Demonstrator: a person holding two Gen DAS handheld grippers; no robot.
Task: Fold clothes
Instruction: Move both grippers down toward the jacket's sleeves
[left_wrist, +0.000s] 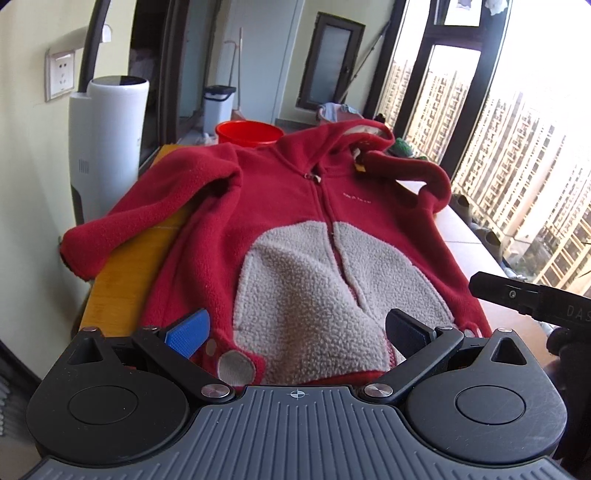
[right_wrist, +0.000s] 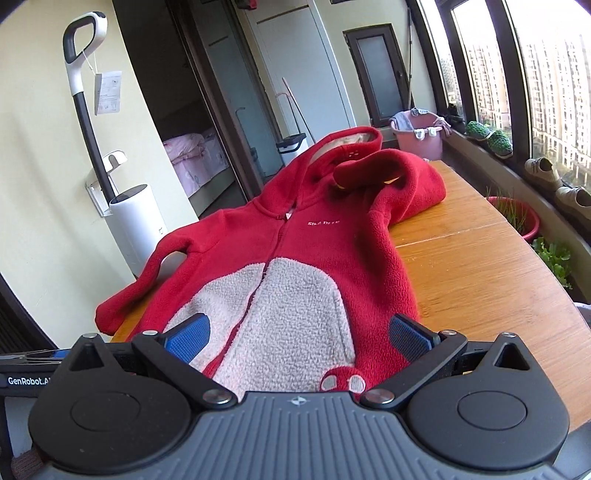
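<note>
Nearest the left wrist camera, the left claw (left_wrist: 297, 334) is spread wide and holds nothing, poised over the hem of a red fleece hooded jacket (left_wrist: 295, 206). The right claw (right_wrist: 298, 334) is likewise spread and empty, over the same hem a little further to the right, where a small red appliqué with grey patches (right_wrist: 343, 380) sits at the jacket's bottom edge.

The jacket lies face up and zipped on the wooden surface (right_wrist: 480, 266), with a grey-white fleece panel (left_wrist: 314, 288) across its belly. One sleeve (left_wrist: 122, 229) trails off the surface's left edge; the other sleeve (right_wrist: 376, 166) is bent back over the hood, well clear of both claws.

Beyond the left edge stands a white cylindrical appliance (right_wrist: 138, 218) with a stick vacuum (right_wrist: 79, 74) against the wall. Past the hood are a red bucket (left_wrist: 249, 133), a pink basin of laundry (right_wrist: 419, 136) and a white bin (left_wrist: 218, 101). Along the windowsill at right sit shoes (right_wrist: 543, 171) and a red planter (right_wrist: 515, 218).
</note>
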